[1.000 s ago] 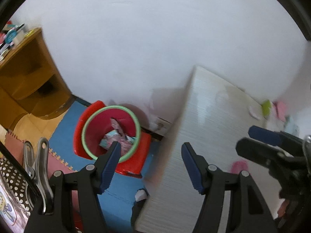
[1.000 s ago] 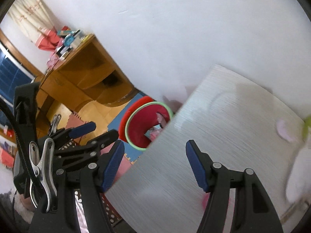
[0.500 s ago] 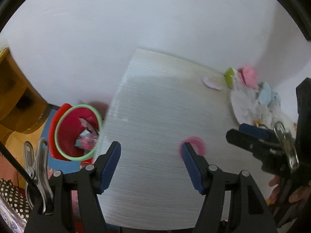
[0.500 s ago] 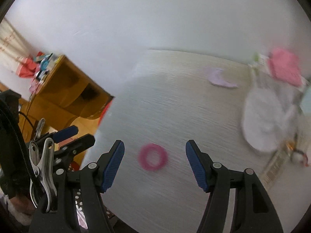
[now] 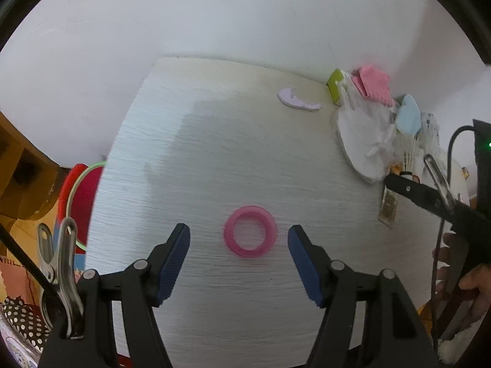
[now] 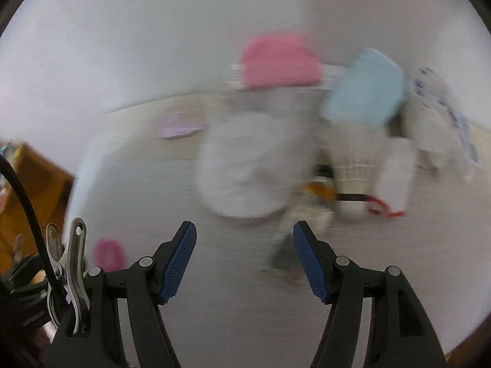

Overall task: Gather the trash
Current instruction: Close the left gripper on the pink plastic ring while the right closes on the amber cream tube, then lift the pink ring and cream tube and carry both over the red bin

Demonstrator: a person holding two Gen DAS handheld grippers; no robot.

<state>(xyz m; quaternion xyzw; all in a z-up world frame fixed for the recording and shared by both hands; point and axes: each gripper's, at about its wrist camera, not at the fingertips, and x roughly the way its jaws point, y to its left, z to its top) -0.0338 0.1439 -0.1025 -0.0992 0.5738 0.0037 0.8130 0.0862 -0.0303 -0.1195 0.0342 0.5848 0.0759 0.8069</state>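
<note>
A pink plastic ring lies flat on the white table. My left gripper stands open just short of it, a blue pad on either side and neither touching it. A pale purple scrap lies near the table's far edge. The right wrist view is blurred. My right gripper is open over bare table, nothing between its pads. A brownish wrapper lies beside its right pad. The ring shows at that view's lower left.
A pile at the table's right holds a white cloth bag, a pink pad, a light blue piece and a green box. A red bin with a green rim stands on the floor at the left. One of the right gripper's fingers reaches in from the right.
Both views have swung away from the red bin and over the table. The pink ring now sits in front of my left gripper's open pads. My right gripper now faces the pile.
</note>
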